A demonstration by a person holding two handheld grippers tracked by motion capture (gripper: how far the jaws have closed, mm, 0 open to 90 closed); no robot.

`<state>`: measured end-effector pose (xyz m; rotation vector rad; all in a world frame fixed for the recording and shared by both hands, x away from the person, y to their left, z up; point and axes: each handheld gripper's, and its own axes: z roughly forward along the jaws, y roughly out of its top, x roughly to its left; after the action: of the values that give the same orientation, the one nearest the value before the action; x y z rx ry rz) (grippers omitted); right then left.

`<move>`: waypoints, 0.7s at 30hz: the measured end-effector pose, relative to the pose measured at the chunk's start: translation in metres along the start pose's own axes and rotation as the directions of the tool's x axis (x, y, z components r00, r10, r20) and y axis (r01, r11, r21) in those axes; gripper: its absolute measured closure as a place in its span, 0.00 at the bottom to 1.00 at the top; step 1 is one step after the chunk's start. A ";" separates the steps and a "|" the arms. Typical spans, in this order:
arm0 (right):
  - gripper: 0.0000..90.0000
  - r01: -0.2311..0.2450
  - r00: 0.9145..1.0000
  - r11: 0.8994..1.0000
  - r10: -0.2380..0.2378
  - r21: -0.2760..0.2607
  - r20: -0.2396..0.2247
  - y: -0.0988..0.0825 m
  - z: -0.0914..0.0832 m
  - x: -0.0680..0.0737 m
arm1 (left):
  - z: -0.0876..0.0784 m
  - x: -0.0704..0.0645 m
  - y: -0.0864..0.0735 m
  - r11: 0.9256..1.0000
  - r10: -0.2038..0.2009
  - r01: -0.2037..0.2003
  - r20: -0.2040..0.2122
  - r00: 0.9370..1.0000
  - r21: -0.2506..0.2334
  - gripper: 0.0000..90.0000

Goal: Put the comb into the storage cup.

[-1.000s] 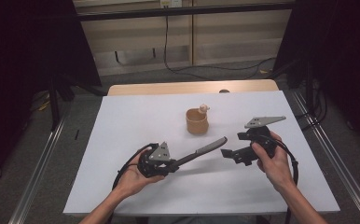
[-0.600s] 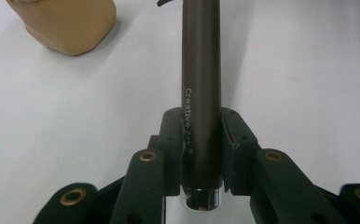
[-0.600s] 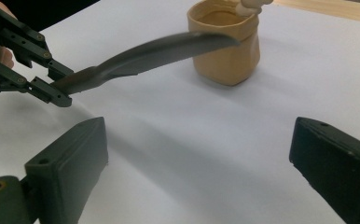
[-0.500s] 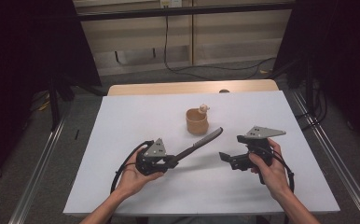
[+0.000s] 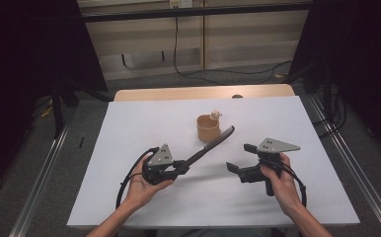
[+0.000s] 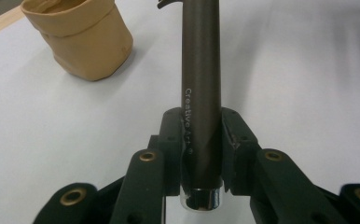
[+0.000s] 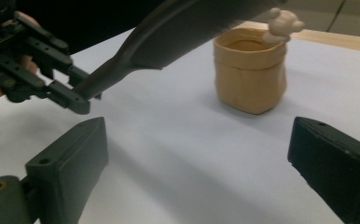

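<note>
Left gripper (image 5: 186, 165) is pinching a dark tool (image 5: 213, 144) by its handle, tip reaching near the tan cup (image 5: 208, 128); right gripper (image 5: 239, 158) is hovering spread, empty.

Black left gripper (image 5: 178, 168) and right gripper (image 5: 238, 159), grey triangular top plates, brass-ringed screws, black cables

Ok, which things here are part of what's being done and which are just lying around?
In use:
- dark brush, clamped in the left tool
- tan cup with a small pale figure on its rim
- right tool, open and holding nothing

Lying about:
- cable on the floor behind the table
</note>
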<state>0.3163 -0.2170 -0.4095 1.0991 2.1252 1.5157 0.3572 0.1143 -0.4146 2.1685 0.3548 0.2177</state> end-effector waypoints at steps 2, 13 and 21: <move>0.06 -0.002 1.000 1.000 0.002 -0.008 -0.008 -0.002 0.001 0.002 | 0.000 -0.001 0.000 1.000 0.003 -0.003 0.008 1.000 -0.012 0.81; 0.05 -0.017 0.998 0.999 0.014 -0.049 -0.064 -0.004 0.006 0.010 | 0.006 -0.005 -0.001 0.996 0.023 -0.019 0.048 0.999 -0.093 0.81; 0.04 -0.002 0.995 0.997 -0.006 -0.081 -0.104 -0.002 0.005 0.016 | 0.009 -0.006 0.004 0.983 -0.003 0.015 0.069 0.998 -0.181 0.81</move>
<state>0.3083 -0.2021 -0.4111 1.0102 2.1109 1.6769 0.3551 0.1038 -0.4167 1.9894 0.2939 0.1636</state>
